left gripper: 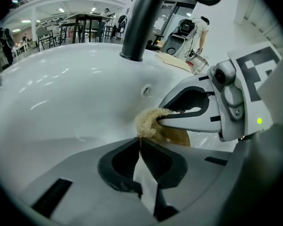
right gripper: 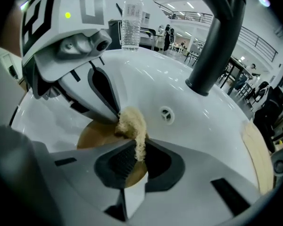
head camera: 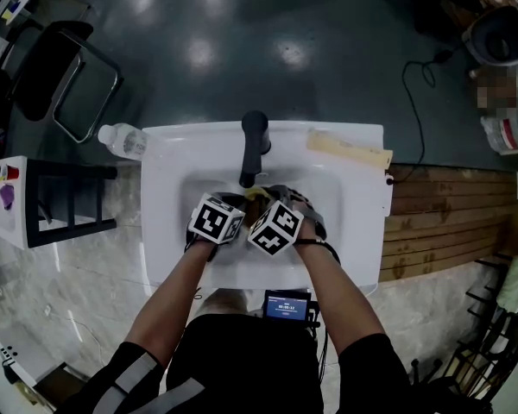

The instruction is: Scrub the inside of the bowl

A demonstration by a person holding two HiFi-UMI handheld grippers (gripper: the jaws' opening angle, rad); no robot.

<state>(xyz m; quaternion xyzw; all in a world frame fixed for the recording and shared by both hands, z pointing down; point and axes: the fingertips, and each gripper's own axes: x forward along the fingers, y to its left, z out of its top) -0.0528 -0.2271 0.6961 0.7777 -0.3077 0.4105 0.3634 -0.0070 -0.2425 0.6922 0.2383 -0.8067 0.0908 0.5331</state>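
white sink [head camera: 168, 171]: right gripper [right gripper: 139, 147] seemingly pinches scrubber [right gripper: 131, 121]; bottle [right gripper: 131, 22] label unreadable.

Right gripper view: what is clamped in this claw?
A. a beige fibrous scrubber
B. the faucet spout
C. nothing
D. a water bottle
A: the beige fibrous scrubber runs down between the pads of the right claw, just over the brown bowl lying in the white sink.
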